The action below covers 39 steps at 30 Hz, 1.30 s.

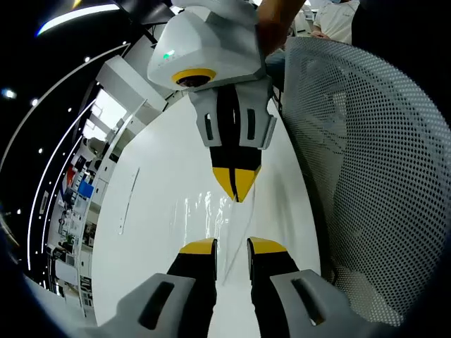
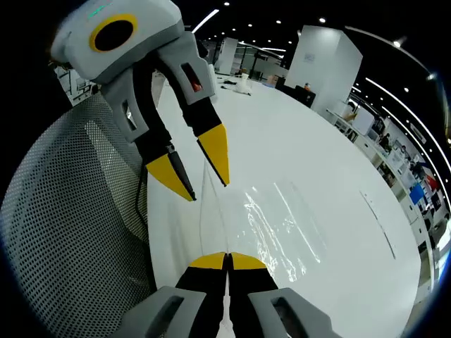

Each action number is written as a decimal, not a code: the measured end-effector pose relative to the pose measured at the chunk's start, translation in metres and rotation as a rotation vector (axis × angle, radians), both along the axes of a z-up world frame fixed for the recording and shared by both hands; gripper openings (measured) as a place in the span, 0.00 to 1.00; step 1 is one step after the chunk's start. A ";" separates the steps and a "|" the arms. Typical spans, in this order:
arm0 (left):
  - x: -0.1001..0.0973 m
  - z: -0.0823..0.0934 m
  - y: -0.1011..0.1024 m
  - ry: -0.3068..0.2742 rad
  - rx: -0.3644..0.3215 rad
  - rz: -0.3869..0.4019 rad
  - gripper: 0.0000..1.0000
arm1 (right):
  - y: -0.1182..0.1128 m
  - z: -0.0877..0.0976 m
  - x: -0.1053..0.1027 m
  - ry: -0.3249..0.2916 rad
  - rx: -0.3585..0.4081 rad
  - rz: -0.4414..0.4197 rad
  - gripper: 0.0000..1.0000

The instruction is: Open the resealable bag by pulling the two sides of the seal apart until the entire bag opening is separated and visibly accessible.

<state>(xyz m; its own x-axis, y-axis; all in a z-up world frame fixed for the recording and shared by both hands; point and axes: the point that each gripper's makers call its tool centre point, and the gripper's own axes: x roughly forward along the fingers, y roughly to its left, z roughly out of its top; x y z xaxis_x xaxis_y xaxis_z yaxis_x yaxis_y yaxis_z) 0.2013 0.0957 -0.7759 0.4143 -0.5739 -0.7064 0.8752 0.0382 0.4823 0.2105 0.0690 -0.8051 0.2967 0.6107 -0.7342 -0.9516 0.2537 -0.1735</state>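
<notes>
The clear resealable bag [image 2: 271,218] lay flat on the white desk [image 2: 331,162], close to the edge by the mesh chair back [image 2: 63,239], its film glinting under the lights and almost invisible against the surface. The right claw [image 2: 227,262] had its yellow tips pressed together, apparently pinching the bag's near edge, while the left claw [image 2: 197,169] hung above the bag with its tips spread and nothing between them. In the left gripper view that left claw [image 1: 231,246] stood parted over the plastic [image 1: 211,211], and the right claw [image 1: 238,184] pointed down, tips closed to a point on the film. As for progress, the seal looked unopened: no gap showed anywhere along the mouth. One side seemed gripped; the other had yet to be taken and the whole pull remained.
</notes>
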 end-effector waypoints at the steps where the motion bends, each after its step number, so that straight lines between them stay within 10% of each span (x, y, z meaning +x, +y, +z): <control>1: -0.002 -0.003 -0.001 0.007 0.005 -0.008 0.12 | 0.002 0.000 0.000 0.005 0.010 0.000 0.00; 39: -0.006 -0.019 0.007 0.024 0.013 0.040 0.00 | 0.016 0.028 0.013 -0.001 0.102 -0.033 0.00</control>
<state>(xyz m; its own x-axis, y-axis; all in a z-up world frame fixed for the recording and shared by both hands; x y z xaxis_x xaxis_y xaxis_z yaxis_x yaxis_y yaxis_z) 0.1958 0.1025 -0.7953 0.4197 -0.5482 -0.7234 0.8843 0.0673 0.4620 0.2239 0.0851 -0.7768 0.3182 0.6719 -0.6688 -0.9424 0.3010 -0.1461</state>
